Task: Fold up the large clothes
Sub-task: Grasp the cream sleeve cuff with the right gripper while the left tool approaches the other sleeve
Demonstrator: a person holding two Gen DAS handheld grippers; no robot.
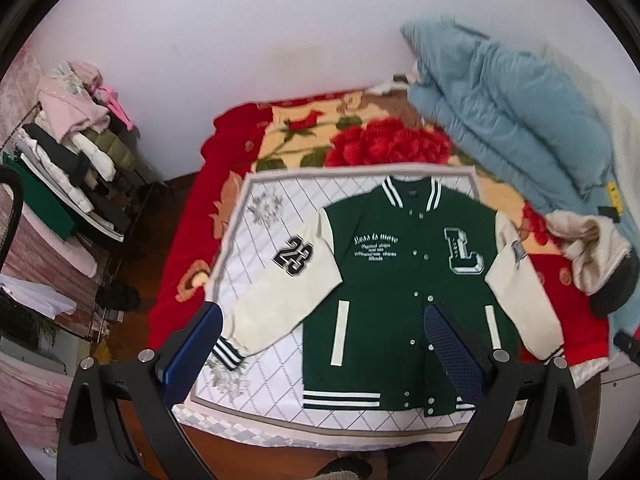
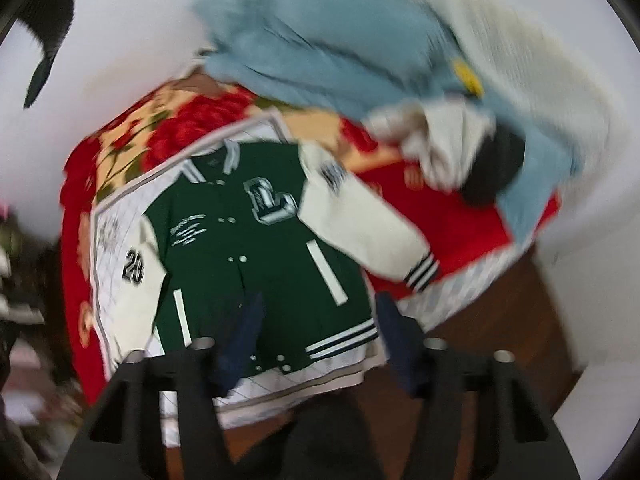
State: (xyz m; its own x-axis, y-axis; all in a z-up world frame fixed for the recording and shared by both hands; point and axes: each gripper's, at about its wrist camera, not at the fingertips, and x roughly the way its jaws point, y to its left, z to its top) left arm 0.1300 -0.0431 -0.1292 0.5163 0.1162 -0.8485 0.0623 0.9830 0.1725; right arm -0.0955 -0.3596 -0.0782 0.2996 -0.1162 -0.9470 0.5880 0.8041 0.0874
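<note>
A bed's red floral blanket (image 1: 360, 136) carries a white quilted mat (image 1: 256, 248) with a grey border at its near edge. A light blue duvet (image 1: 500, 120) is heaped at the far right corner of the bed. Just in front of it a crumpled cream and black garment (image 1: 596, 256) lies by the right edge. Left of the bed, a rack of piled clothes (image 1: 76, 148) stands against the white wall (image 1: 260, 40).

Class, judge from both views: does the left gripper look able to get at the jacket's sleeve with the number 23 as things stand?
Probably yes. The left gripper hangs open above the jacket, and the sleeve with the 23 patch lies flat and uncovered on the white quilted sheet, nothing in between.
</note>
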